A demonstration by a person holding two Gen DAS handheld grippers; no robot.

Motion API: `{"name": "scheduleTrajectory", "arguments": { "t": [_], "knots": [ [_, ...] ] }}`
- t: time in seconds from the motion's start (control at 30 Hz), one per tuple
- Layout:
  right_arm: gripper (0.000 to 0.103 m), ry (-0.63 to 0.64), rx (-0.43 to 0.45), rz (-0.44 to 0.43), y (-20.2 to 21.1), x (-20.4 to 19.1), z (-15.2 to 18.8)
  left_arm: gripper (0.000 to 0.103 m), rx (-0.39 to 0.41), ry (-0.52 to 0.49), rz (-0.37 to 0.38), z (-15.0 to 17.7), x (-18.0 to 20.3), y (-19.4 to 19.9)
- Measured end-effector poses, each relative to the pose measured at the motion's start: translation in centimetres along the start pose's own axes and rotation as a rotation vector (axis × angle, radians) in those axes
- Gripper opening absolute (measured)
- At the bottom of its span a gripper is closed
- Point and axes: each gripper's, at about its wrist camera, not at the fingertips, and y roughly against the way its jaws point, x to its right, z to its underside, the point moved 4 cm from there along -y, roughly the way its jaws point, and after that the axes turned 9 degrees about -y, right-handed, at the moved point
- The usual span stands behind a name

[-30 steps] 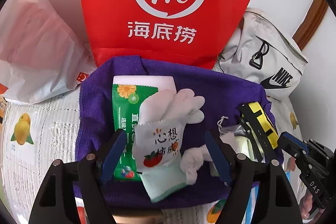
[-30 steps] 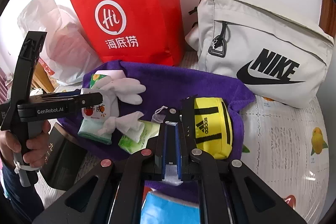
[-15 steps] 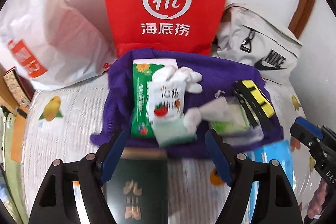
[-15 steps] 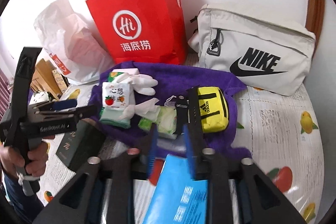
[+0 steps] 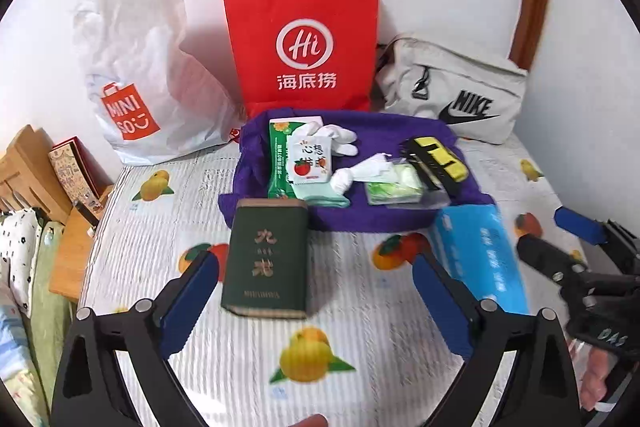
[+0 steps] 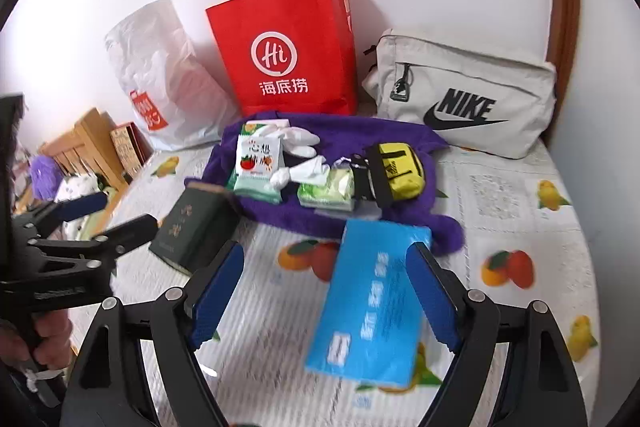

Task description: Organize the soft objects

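Moments after drawing back from the purple towel (image 5: pixel 384 215), both the left gripper (image 5: pixel 316 291) and right gripper (image 6: pixel 326 283) are opening on nothing, leaving white gloves (image 5: pixel 320 151), tissue packs (image 5: pixel 394 183) and yellow pouch (image 5: pixel 440 157) gathered there, apparently sorted.

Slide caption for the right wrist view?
Right gripper opening above blue tissue pack; gloves sorted on purple towel behind.
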Motion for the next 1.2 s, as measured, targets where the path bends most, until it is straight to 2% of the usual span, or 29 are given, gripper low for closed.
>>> {"name": "scheduleTrajectory", "arguments": {
  "t": [0.1, 0.63, 0.93, 1.2],
  "knots": [
    [0.084, 0.009, 0.006, 0.038, 1.8, -0.4, 1.6, 0.099, 0.027, -0.005, -0.013, 1.1, 0.6, 2.0],
    [0.084, -0.017, 0.049, 0.082, 9.8, -0.5, 8.7, 0.099, 0.097, 0.031, -0.030, 8.2, 2.2, 10.3],
    [0.084, -0.023, 0.096, 0.074, 13.4, -0.5, 10.2, 0.099, 0.124, 0.031, -0.057, 9.8, 2.6, 13.3],
    [0.084, -0.043, 0.095, 0.071, 14.1, -0.1, 11.1, 0.099, 0.131, 0.015, -0.059, 10.6, 3.2, 14.1]
  ]
}}
